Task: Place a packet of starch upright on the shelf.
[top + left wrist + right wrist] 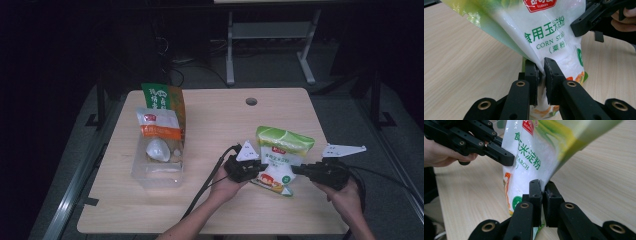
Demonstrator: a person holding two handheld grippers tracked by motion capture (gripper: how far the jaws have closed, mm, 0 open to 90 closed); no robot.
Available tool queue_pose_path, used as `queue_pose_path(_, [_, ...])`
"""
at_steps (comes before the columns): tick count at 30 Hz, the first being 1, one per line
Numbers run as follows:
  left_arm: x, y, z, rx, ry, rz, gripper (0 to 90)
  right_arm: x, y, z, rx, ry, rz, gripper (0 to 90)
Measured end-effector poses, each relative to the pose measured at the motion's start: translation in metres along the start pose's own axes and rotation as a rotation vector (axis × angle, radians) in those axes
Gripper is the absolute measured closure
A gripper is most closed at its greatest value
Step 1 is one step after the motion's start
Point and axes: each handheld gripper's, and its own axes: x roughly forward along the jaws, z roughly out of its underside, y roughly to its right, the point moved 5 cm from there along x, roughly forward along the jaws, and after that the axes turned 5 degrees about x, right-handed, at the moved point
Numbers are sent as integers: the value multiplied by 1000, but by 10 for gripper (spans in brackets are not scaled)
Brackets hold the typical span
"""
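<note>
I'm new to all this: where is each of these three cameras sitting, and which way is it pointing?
High view: above the person's side of the table, looking forward and down; both forearms enter from below, with the left gripper and right gripper.
Left gripper view: rides on the left gripper, looking along its jaws pinching the corn starch bag; the other hand shows top right.
Right gripper view: rides on the right gripper, looking back across at the left hand.
Shared: every view shows the corn starch bag pinched from both sides.

The corn starch bag [544,32] carries green "CORN STARCH" and Chinese characters "食用玉米淀粉", beneath a red logo.
</note>
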Motion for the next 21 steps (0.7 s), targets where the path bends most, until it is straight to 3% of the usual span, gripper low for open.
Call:
queue_pose_path(3, [0, 2, 0, 7, 3, 0, 816, -1, 3, 0, 13, -4, -22, 766])
queue_pose_path(6, [-1, 4, 0, 20, 3, 0, 815, 0, 6, -5, 29, 2, -36, 596])
queue_pose_path(10, [-2, 6, 0, 27, 4, 4, 815, 6, 5, -13, 26, -10, -52, 541])
queue_pose_path(14, [-2, 7, 0, 29, 1, 5, 814, 18, -3, -16, -3, -59, -77, 622])
queue_pose_path(17, [-5, 4, 3, 19, 4, 7, 811, 24, -10, -18, -40, -80, -55, 687])
queue_pose_path(21, [-9, 4, 5, 17, 2, 12, 803, 21, -11, -22, -27, -69, -61, 788])
